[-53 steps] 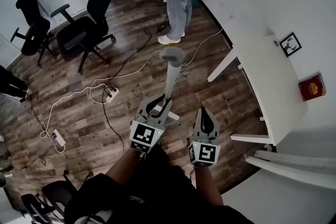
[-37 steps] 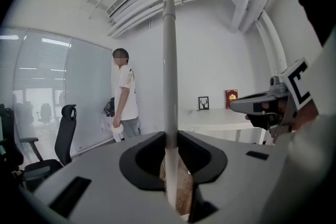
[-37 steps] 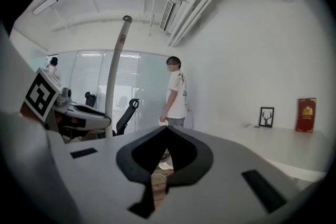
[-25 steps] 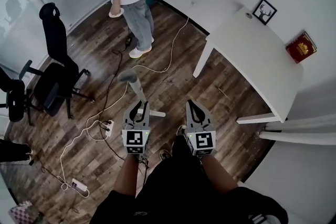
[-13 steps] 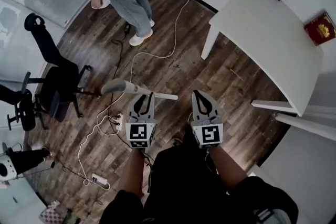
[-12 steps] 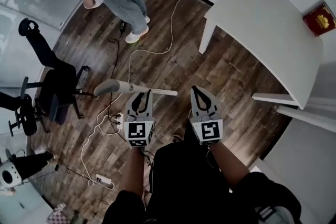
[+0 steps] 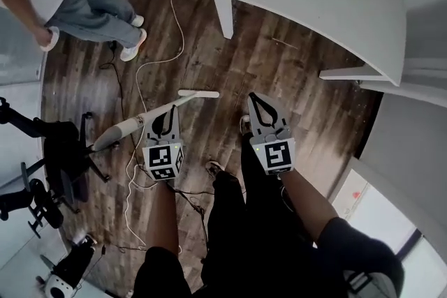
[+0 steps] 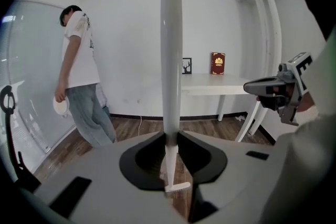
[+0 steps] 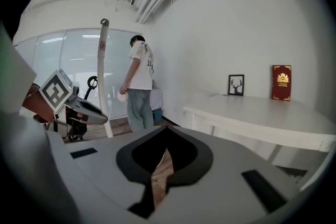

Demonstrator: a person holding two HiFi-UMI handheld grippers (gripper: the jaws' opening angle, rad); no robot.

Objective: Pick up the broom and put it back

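Already the pickup looks done: my left gripper (image 8: pixel 169 138) pinches the broom (image 8: pixel 170 55) by its pole, my right gripper (image 9: pixel 166 132) is pressed together, empty; putting it back remains.

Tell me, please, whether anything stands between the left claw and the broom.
Nothing does: the left claw is clamped on the broom, whose white pole runs straight between its jaws. The right claw is empty, off to the side, and nothing visible lies between it and the pole either.
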